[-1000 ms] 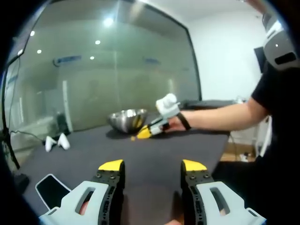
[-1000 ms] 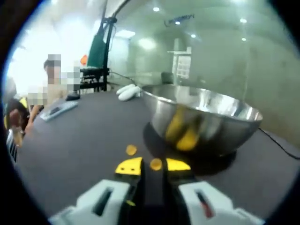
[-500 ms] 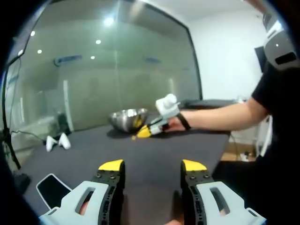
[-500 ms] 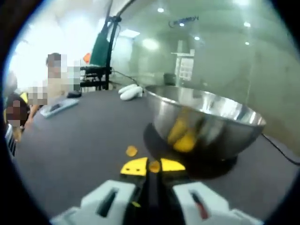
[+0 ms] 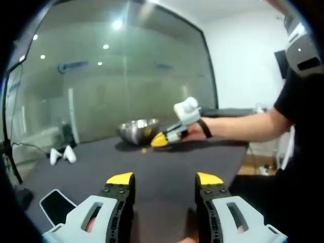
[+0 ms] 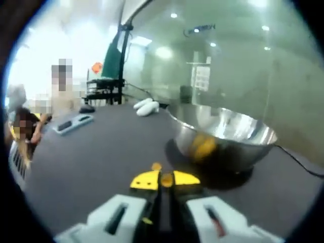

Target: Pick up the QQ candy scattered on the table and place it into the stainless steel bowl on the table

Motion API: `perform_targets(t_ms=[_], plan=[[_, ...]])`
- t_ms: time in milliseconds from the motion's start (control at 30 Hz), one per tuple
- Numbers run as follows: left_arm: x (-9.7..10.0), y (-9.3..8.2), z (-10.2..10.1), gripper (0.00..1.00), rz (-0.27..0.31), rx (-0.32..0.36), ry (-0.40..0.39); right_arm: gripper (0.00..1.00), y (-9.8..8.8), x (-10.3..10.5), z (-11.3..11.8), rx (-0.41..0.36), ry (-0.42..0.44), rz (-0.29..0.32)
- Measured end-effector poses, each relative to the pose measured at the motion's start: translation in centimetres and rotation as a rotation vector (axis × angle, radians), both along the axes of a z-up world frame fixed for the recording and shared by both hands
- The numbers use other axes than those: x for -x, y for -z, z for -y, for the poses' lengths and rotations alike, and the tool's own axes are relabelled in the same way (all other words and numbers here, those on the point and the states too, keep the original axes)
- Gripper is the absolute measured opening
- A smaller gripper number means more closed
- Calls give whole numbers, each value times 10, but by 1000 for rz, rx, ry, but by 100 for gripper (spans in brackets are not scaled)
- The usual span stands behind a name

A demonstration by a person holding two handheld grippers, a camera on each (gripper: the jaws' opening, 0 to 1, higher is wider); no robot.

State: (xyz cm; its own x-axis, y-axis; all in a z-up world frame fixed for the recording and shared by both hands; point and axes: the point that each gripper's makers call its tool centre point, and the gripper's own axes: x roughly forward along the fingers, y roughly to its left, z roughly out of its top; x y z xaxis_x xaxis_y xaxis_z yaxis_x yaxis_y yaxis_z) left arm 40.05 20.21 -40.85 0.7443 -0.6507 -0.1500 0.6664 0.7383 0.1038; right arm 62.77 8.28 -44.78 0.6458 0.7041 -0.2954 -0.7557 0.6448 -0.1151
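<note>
- the right gripper (image 6: pixel 165 178) has its yellow tips pinched narrow on one orange qq candy (image 6: pixel 166 178), held between them.
- a second candy (image 6: pixel 156 166) lies on the dark table (image 6: pixel 101 152) just past the tips.
- the stainless steel bowl (image 6: pixel 225 134) sits ahead and to the right of the held candy, near; carrying it there likely means lifting over the rim.
- the left gripper (image 5: pixel 164 179) hangs wide and empty, well apart from the bowl, so the right is nearer.

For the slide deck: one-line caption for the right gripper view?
Right tool shut on an orange candy before the steel bowl, another candy on the dark table.
</note>
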Motion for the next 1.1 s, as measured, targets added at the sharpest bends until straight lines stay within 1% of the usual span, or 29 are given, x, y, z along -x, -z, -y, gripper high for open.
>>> perform_targets(t_ms=[200,367,400,533,567,600,633,733,800,867,933,967,1000,1067,1100], plan=[[1,1,2,49,0,-4,11,10,-19,14,6,-19,0,37],[2,0,2,49,7,1,17,10,-26,17,11,-27,13,55],[2,0,2,49,6,1,16,10,-29,22,9,-33,18,60],[3,1,2,49,4,-5,20,10,-46,20,9,-59,33,111],[3,1,2,49,4,-6,19,10,-57,18,7,-91,28,153],[3,1,2,49,4,-5,19,10,-60,18,7,-106,28,157],[3,1,2,49,4,-4,18,10,-62,16,9,-111,38,148],[2,1,-1,49,2,-2,12,9,-77,8,11,-136,55,173],[1,0,-3,49,2,2,4,9,-86,2,12,-128,64,197],[1,-1,-2,49,4,-1,7,9,-94,-6,12,-129,78,209],[1,-1,1,49,4,-6,12,9,-97,-20,11,-112,89,212],[2,-1,2,49,5,-8,14,9,-97,-23,11,-102,94,214],[2,-1,2,49,5,-9,16,9,-96,-31,12,-95,104,209],[3,-1,3,49,6,-9,19,9,-97,-37,11,-117,118,180],[3,-1,3,49,6,-8,19,9,-97,-40,10,-119,117,178]])
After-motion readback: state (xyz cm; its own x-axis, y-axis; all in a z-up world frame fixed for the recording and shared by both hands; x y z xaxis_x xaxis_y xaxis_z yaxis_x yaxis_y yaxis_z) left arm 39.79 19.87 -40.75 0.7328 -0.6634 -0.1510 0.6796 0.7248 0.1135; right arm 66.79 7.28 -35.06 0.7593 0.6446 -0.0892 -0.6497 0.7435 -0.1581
